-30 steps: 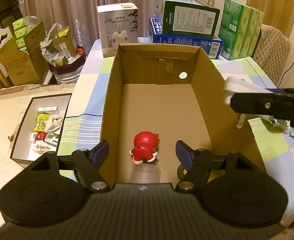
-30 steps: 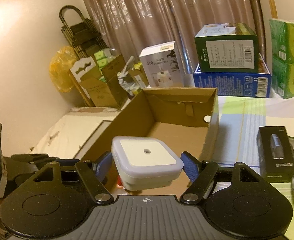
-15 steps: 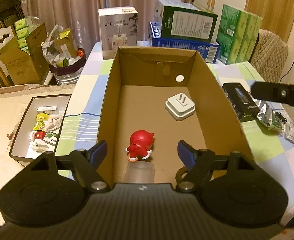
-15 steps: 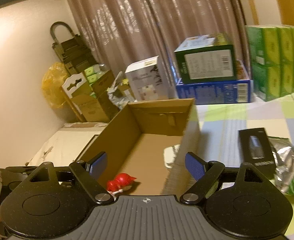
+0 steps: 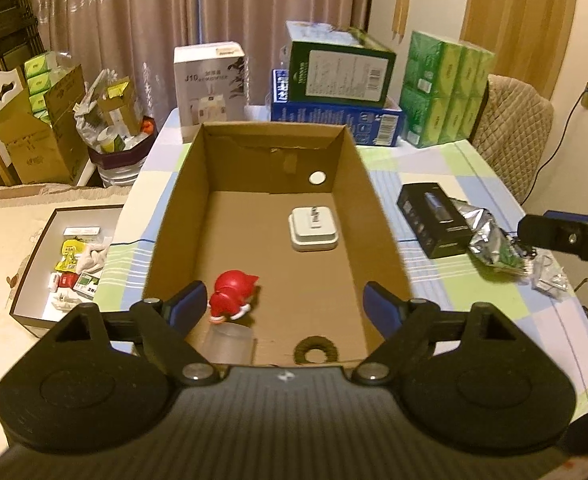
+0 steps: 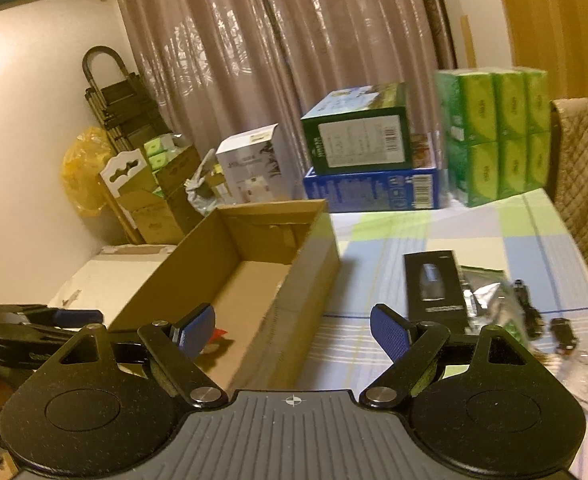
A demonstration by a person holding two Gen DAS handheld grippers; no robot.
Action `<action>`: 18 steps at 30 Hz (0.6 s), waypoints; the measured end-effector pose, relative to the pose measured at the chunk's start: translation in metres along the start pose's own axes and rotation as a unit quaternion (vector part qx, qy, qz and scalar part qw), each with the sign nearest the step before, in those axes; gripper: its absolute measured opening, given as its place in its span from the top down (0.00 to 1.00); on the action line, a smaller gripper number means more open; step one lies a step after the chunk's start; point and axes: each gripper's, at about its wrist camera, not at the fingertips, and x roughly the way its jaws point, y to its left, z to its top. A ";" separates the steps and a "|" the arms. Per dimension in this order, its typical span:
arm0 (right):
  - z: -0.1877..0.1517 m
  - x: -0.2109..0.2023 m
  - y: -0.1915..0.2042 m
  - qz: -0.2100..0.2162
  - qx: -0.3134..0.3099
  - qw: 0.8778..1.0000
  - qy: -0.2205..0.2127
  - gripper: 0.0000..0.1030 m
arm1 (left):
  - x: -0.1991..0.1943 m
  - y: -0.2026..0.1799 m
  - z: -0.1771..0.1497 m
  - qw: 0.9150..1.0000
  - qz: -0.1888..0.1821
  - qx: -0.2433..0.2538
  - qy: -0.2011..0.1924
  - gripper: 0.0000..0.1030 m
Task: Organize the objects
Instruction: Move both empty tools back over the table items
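An open cardboard box (image 5: 377,216) stands on the checked tablecloth. Inside it lie a red toy figure (image 5: 234,292), a white square plug-in light (image 5: 313,228), a clear cup (image 5: 228,344) and a dark ring (image 5: 315,354). My left gripper (image 5: 282,306) hovers over the box's near end, its jaws opening, nothing between them. My right gripper (image 6: 294,330) is open and empty, right of the box (image 6: 305,280), over the cloth. It also shows at the right edge of the left wrist view, as the right gripper (image 5: 565,236).
A black product box (image 5: 433,220), a silver foil bag (image 5: 489,240) and small keys (image 6: 561,332) lie right of the box. Stacked green and blue cartons (image 5: 333,92) and a white carton (image 5: 210,80) line the table's far edge. A tray of small items (image 5: 66,256) sits lower left.
The right gripper let the white plug-in light go into the box and drew back to the right, empty. The left gripper pulled back and up, its jaws widening.
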 end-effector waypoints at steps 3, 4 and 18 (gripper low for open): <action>-0.002 -0.016 -0.007 -0.012 -0.002 1.000 -0.005 0.20 | -0.009 -0.013 0.000 1.000 -0.004 0.004 -0.005 0.15; -0.002 -0.022 -0.010 -0.017 -0.002 1.000 -0.007 0.20 | -0.012 -0.018 0.000 1.000 -0.006 0.008 -0.007 0.14; -0.019 -0.094 -0.071 -0.089 0.002 0.996 -0.024 0.20 | -0.041 -0.092 0.002 0.997 -0.044 0.047 -0.031 0.01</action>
